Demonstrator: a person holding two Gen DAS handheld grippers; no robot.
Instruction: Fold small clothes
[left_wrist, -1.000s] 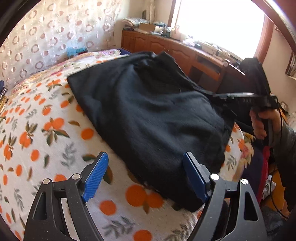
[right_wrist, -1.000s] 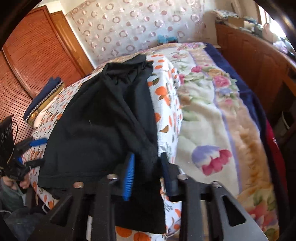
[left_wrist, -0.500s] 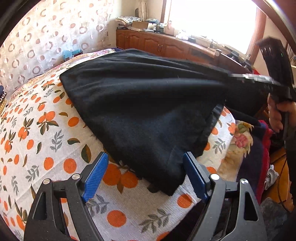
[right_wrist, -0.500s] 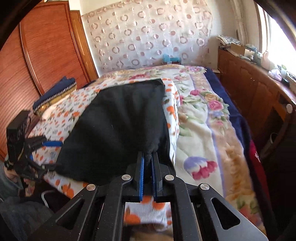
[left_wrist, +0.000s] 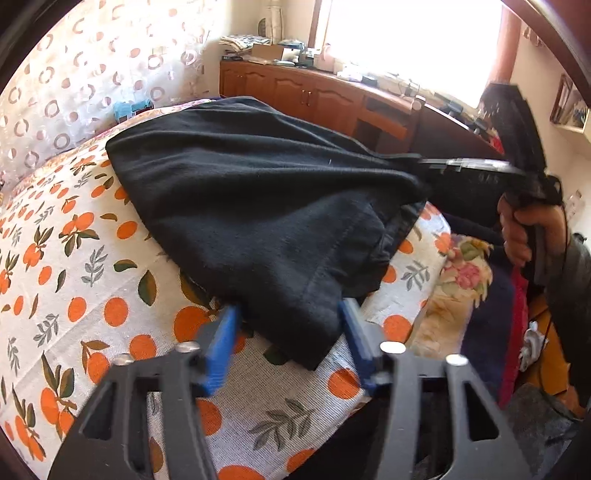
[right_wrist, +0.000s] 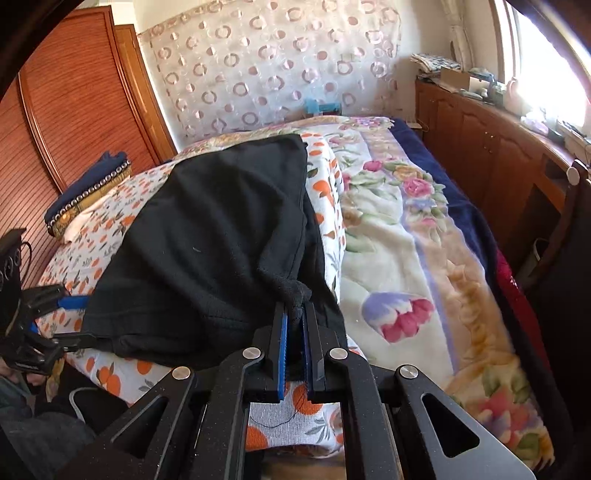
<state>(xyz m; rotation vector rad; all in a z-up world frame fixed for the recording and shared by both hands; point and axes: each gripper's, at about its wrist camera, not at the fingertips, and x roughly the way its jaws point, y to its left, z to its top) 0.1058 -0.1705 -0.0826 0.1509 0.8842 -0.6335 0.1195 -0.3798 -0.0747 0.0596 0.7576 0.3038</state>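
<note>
Closing from a wide spread around the near corner of the black garment (left_wrist: 258, 206) on the bed (left_wrist: 74, 295), the left gripper (left_wrist: 288, 332) is probably not yet gripping, while the opposite corner is kept pinched by the right gripper (right_wrist: 293, 354), so lifting for a fold is nearly enabled.

Both grippers are the same build: matte black plastic frames with triangular cutouts, and round silver screws at the pivots. The left gripper (left_wrist: 290, 341) has bright blue ribbed pads (left_wrist: 221, 343) on the insides of its fingers, a bit blurred here. The right gripper (right_wrist: 294, 341) has the same blue pads (right_wrist: 283, 354) as thin strips on slim black fingers. Seen from the left wrist view, the right one is a long black body with a tall black block on top and some faint lettering on its side that I can't read. The hand (left_wrist: 524, 229) wrapped around its handle comes out of a dark grey sleeve (left_wrist: 570, 280), and a thin black cable trails down near it.
</note>
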